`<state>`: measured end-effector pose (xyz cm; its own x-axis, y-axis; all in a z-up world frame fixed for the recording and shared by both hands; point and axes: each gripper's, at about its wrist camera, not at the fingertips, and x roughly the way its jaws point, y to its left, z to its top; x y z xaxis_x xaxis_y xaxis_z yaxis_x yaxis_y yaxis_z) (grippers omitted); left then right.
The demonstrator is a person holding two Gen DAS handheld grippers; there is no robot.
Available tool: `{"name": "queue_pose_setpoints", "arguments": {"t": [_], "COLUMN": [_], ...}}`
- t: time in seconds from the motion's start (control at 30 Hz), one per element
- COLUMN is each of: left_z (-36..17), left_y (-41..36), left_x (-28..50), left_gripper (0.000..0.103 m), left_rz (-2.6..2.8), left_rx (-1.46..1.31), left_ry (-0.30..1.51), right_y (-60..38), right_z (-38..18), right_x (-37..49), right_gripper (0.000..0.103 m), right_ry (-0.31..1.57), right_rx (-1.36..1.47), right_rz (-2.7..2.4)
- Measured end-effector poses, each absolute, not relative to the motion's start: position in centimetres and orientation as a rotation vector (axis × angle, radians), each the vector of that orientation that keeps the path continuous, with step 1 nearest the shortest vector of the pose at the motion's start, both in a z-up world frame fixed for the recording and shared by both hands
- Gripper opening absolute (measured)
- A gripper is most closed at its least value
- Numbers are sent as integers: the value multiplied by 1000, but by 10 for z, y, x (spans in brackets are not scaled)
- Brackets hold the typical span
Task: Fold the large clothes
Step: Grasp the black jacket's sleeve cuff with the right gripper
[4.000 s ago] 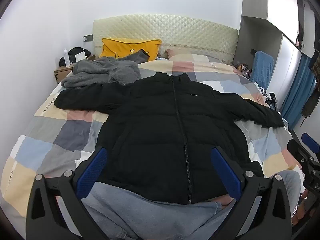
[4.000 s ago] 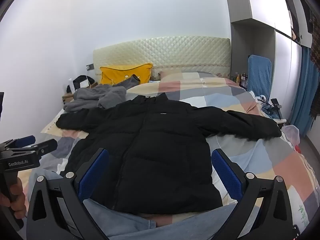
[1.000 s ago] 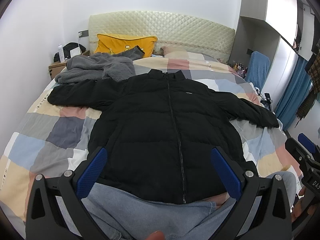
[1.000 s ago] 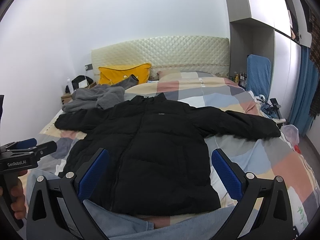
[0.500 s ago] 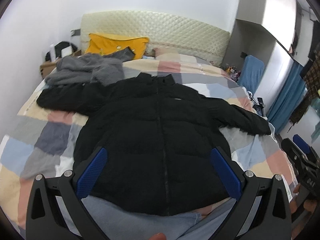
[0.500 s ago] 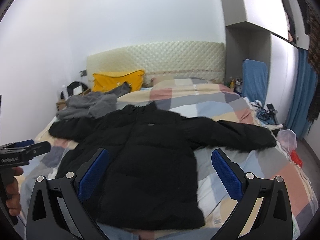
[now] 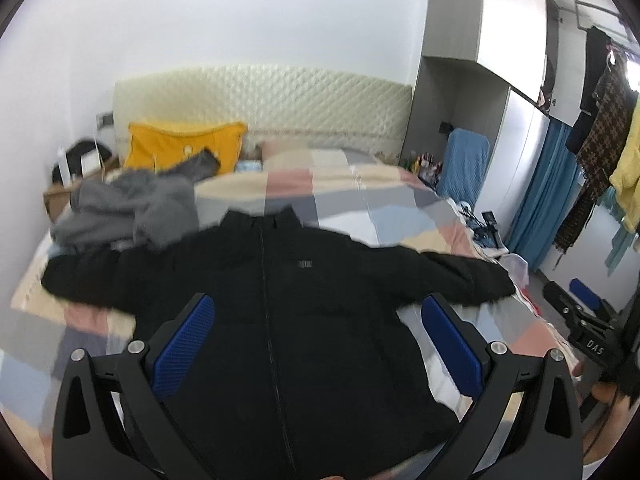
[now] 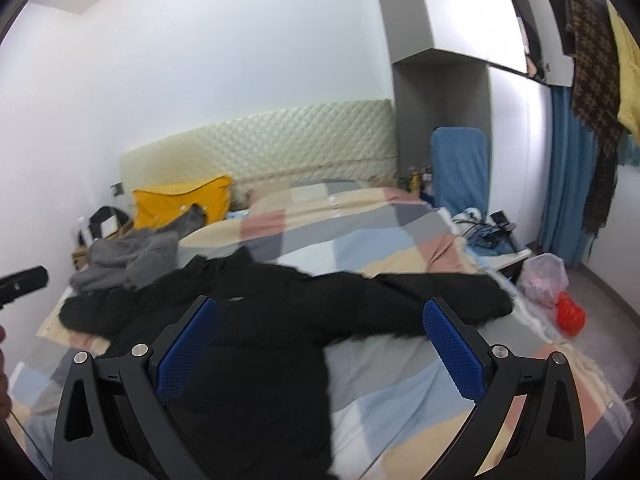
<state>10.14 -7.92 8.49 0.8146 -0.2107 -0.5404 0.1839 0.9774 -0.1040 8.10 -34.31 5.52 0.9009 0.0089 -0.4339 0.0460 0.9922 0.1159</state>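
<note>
One black jacket (image 7: 288, 320), one grey garment (image 7: 128, 208), one yellow pillow (image 7: 180, 146).

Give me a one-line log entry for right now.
stage: pre-grasp | black jacket: flat on bed, sleeves spread, unfolded | left tongs: open, empty | right tongs: open, empty

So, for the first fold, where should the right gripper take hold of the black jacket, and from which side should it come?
Probably at the cuff end of the sleeve that stretches toward the right edge of the bed. The black jacket lies flat, zipped, with both sleeves spread out, so that end is free and thin. The right gripper, now open, could come from the outer right side, low over the checked quilt, and pinch it.
</note>
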Motion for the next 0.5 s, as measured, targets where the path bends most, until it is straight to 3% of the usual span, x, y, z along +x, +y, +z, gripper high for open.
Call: {"name": "queue_pose_setpoints", "arguments": {"t": [0.2,0.5], "left_z": [78,25], "left_y": [-91,-89], "left_x": [130,180], "left_gripper": [103,103], "left_rz": [-217,-211], "left_rx": [-32,-43], "left_ry": [577,609], "right_y": [-384,-451], "right_z": [46,-5], "right_x": [108,161], "right_gripper": [103,103], "right_ry": [414,336], "right_rx": [147,225], "right_rz": [-84,-100]}}
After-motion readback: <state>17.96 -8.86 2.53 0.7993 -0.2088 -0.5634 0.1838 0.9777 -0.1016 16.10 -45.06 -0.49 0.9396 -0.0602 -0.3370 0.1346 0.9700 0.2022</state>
